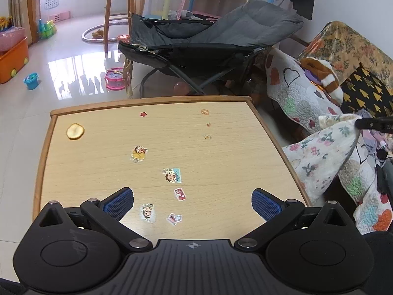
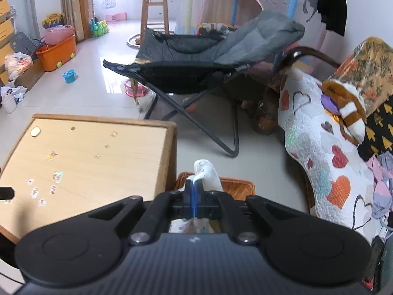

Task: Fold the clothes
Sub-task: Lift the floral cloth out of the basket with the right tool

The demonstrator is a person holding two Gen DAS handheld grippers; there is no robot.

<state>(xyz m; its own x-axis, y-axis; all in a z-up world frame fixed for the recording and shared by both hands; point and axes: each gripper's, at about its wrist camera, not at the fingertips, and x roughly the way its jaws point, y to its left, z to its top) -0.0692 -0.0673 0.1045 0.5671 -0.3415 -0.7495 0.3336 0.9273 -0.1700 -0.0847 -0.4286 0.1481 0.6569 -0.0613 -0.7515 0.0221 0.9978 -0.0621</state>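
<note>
The right gripper [image 2: 194, 191] was clamped on a white floral cloth garment [image 2: 207, 175], hanging lengthwise downward over the orange wicker basket [image 2: 242, 187]; the left gripper [image 1: 192, 202] gaped over the sticker-dotted wooden table [image 1: 98, 162]

I see the counter [image 1: 98, 162] top wide open; to its right the basket [image 2: 242, 186] and quilt-draped sofa [image 2: 319, 147] crowd my path.

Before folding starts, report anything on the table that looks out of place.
A dried fruit slice lies near the far left corner of the table, odd for a folding surface. Stickers dot the top. No garment is laid out yet: the right gripper holds the floral cloth off to the side.
</note>
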